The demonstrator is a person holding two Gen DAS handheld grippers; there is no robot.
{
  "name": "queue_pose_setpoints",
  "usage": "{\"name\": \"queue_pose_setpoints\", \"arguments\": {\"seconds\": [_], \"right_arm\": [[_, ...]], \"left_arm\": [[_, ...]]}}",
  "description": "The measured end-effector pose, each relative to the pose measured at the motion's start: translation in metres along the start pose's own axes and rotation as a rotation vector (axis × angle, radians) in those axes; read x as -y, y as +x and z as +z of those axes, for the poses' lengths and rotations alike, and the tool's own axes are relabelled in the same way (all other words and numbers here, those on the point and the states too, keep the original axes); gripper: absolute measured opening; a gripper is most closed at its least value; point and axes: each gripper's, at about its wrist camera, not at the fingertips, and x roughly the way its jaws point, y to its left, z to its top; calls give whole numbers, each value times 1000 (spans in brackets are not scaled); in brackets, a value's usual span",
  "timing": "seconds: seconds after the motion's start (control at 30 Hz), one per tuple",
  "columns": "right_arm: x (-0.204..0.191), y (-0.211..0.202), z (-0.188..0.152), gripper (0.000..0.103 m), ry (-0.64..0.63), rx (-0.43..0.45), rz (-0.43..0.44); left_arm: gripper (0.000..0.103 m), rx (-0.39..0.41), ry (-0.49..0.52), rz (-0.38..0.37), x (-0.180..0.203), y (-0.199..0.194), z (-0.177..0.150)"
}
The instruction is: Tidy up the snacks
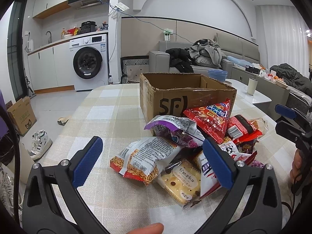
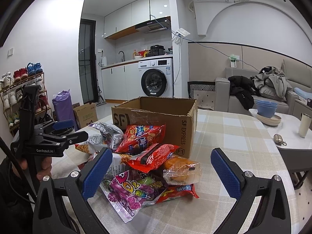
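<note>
A checked tablecloth (image 1: 101, 117) is seen under an open SF Express cardboard box (image 2: 175, 117); a heap of snack packets (image 2: 144, 161) is piled touching its front; the left gripper (image 1: 154, 159) and right gripper (image 2: 161, 173) are held spread wide, nothing clasped, near the heap.

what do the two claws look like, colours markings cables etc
Both claws are black frames with two fingers carrying blue textured pads and silver screws at the pivots. The left claw seen from the right wrist view bears white "GenRobot.AI" lettering, with black cables trailing below it. The right claw matches; a bare hand grips its handle.
</note>
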Motion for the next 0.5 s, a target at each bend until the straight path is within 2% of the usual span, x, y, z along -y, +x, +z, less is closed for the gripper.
{"name": "queue_pose_setpoints", "arguments": {"seconds": [0.5], "right_arm": [[0, 0, -1, 103, 2, 1, 1]], "left_arm": [[102, -24, -9, 1, -2, 8, 2]]}}
